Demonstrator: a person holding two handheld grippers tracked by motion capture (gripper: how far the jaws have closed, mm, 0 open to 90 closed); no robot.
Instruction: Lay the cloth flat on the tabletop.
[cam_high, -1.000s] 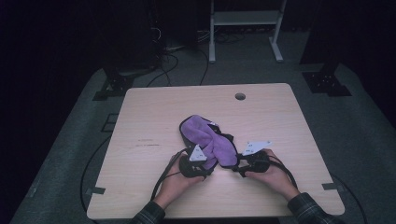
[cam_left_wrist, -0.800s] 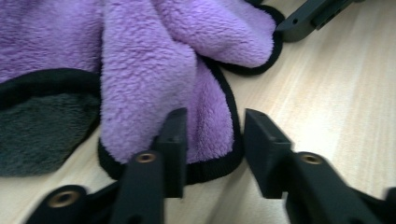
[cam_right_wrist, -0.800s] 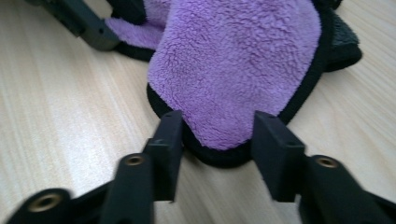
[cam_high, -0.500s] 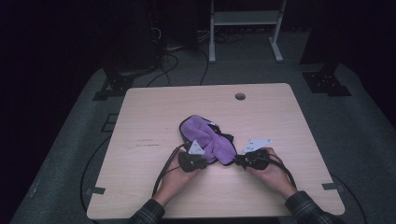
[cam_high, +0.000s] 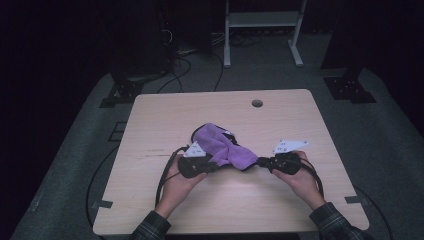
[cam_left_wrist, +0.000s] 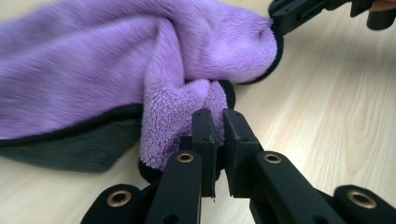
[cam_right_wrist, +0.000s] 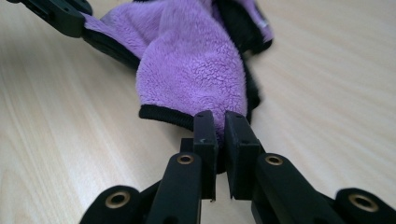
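From the high view, I am looking down on a purple cloth (cam_high: 220, 146) lying bunched near the middle of the table (cam_high: 150, 115), its long axis running from the far left down toward the near right. I am holding the left tongs (cam_high: 212, 165) at its near-left edge and the right tongs (cam_high: 259, 161) at its near-right tip, so the cloth is spanning between the two, slightly closer to the left hand (cam_high: 177, 180) than to the right hand (cam_high: 300, 177).

In the left gripper view, the left tongs (cam_left_wrist: 219, 122) are clenching a fold of the purple cloth (cam_left_wrist: 107, 60); the jaws have just been closing and the fleece is pinched between them. The bulk is lying ahead and to the left, with the right tongs (cam_left_wrist: 275, 15) gripping the far corner.

In the right gripper view, the right tongs (cam_right_wrist: 219, 122) are likewise clamping the black-hemmed edge of the cloth (cam_right_wrist: 196, 70), having just been closing on it. The cloth is stretching straight ahead toward the left tongs (cam_right_wrist: 81, 25). I judge that the coming move turns on drawing both corners apart along this axis.
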